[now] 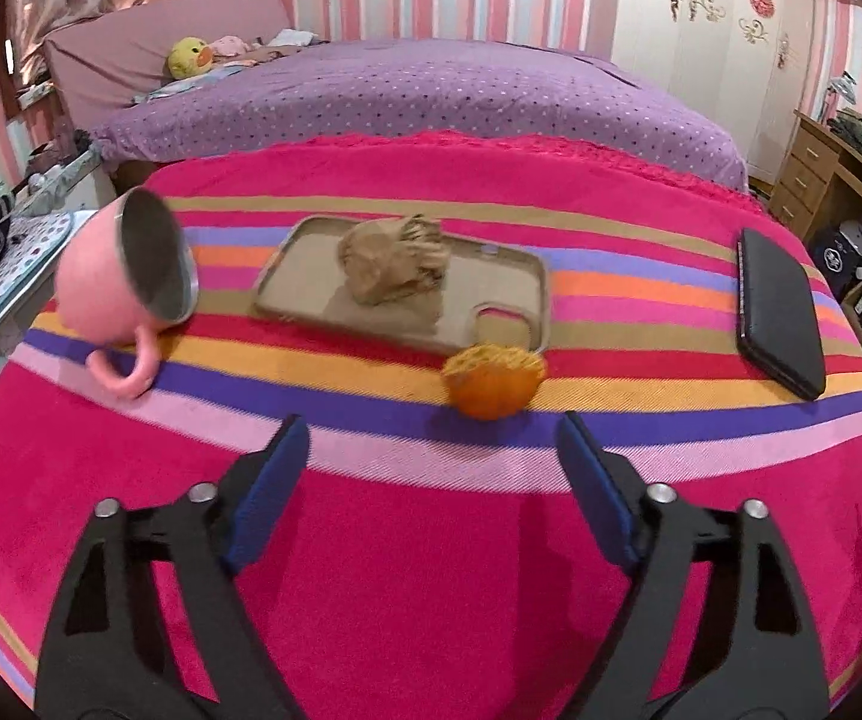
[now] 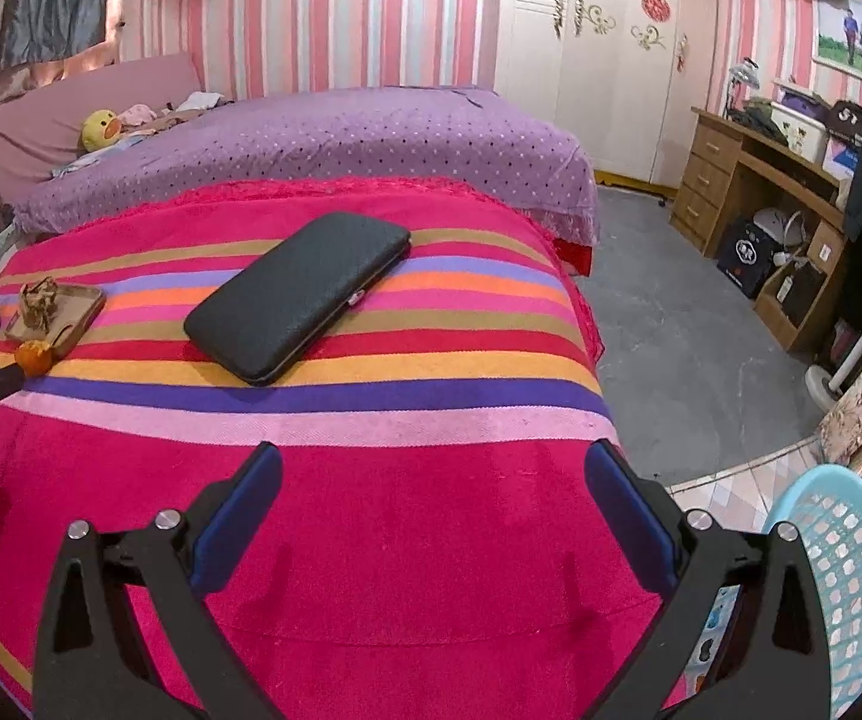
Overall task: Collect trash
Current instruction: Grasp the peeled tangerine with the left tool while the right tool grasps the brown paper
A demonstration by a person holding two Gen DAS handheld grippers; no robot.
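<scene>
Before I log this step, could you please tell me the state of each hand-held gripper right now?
Left hand-held gripper: open, holding nothing; the orange peel lies just ahead of it.
Right hand-held gripper: open, holding nothing.

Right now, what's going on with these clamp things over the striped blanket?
A person is clearing trash using a hand-held gripper in each hand. The left hand-held gripper is open and empty, aimed at an orange peel beside a tray holding crumpled brown paper. The right hand-held gripper is open too, holding nothing. A blue basket waits by the bed. Nothing is picked up yet.
</scene>
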